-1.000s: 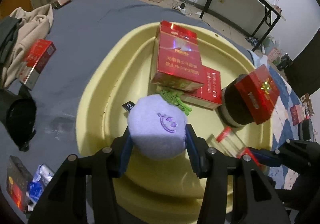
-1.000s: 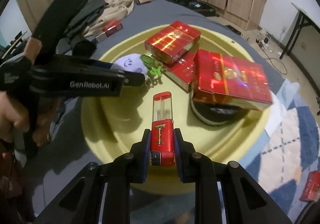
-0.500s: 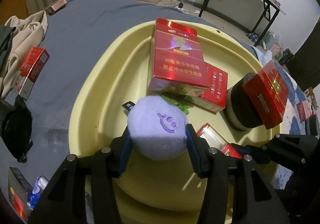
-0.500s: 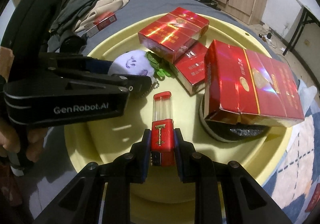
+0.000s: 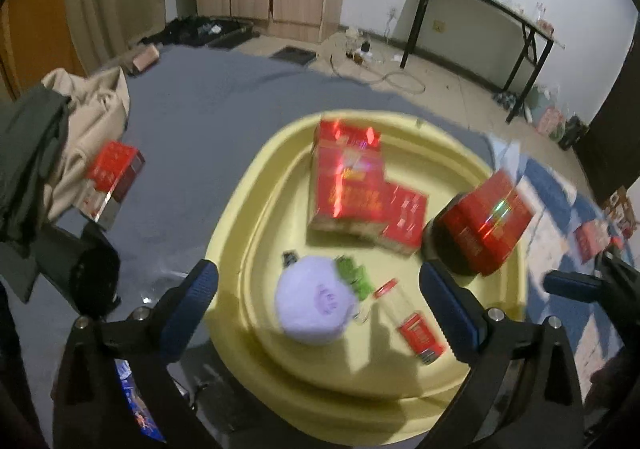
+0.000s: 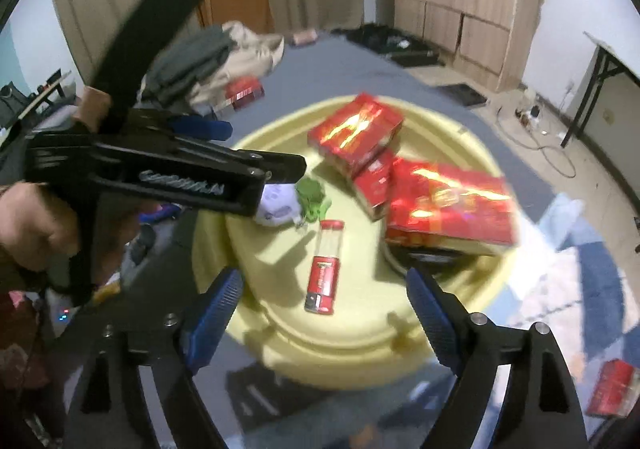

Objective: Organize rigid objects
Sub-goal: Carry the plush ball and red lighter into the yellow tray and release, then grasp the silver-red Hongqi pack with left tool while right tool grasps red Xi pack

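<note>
The yellow basin (image 5: 256, 209) on the grey bed already holds red boxes (image 5: 346, 185), the purple plush (image 5: 314, 305) and the red-capped tube (image 6: 324, 269) — both the left gripper (image 5: 320, 289) and right gripper (image 6: 322, 313) hang spread and empty above it — while a red box (image 5: 114, 173) by the clothes waits outside.

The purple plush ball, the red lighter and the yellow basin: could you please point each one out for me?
purple plush ball (image 5: 316, 303), left wrist view, middle of its fuzzy face.
red lighter (image 6: 323, 277), right wrist view, its red lower body.
yellow basin (image 5: 256, 185), left wrist view, bare left rim.
</note>
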`<action>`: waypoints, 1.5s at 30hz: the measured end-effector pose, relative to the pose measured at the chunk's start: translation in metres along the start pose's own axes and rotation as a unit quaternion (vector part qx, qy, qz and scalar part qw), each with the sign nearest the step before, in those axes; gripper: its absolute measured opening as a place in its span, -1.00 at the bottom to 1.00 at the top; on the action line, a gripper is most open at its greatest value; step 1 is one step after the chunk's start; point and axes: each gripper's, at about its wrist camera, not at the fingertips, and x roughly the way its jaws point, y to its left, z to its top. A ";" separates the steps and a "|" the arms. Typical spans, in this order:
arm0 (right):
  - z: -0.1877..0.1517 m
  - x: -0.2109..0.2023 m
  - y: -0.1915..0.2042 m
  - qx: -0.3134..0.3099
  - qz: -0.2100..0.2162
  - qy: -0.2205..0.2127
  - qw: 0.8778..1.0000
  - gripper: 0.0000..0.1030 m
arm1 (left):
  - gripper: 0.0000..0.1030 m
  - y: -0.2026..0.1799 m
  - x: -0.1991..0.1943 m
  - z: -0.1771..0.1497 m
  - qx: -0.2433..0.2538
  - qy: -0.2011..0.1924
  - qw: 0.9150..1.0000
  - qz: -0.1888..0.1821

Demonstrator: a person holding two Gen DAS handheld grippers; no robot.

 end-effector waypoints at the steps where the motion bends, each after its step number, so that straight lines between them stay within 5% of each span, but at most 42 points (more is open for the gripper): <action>1: -0.002 -0.012 -0.004 0.004 -0.007 -0.007 1.000 0.75 | 1.00 -0.003 -0.005 0.003 -0.002 -0.006 1.000 0.000; 7: -0.045 -0.100 -0.055 0.071 -0.067 -0.046 0.994 0.89 | 1.00 -0.069 -0.046 0.027 0.018 -0.045 0.997 -0.068; 10: -0.086 -0.147 -0.088 0.110 -0.126 -0.050 0.985 0.94 | 1.00 -0.129 -0.055 0.026 0.045 -0.032 0.990 -0.127; 14: -0.148 -0.200 -0.128 0.170 -0.193 -0.040 0.966 0.96 | 1.00 -0.204 -0.051 0.005 0.090 0.005 0.979 -0.183; 21: -0.243 -0.255 -0.185 0.275 -0.288 -0.023 0.917 0.97 | 1.00 -0.289 -0.042 -0.038 0.167 0.046 0.962 -0.209; 25: -0.257 -0.265 -0.203 0.298 -0.298 -0.031 0.906 0.97 | 1.00 -0.310 -0.039 -0.043 0.210 0.037 0.957 -0.197; 37: -0.268 -0.215 -0.234 0.306 -0.270 -0.006 0.913 0.97 | 1.00 -0.329 0.022 -0.027 0.315 0.049 0.931 -0.179; 45: -0.266 -0.181 -0.257 0.304 -0.276 0.008 0.912 0.96 | 1.00 -0.358 0.053 -0.025 0.406 0.031 0.892 -0.194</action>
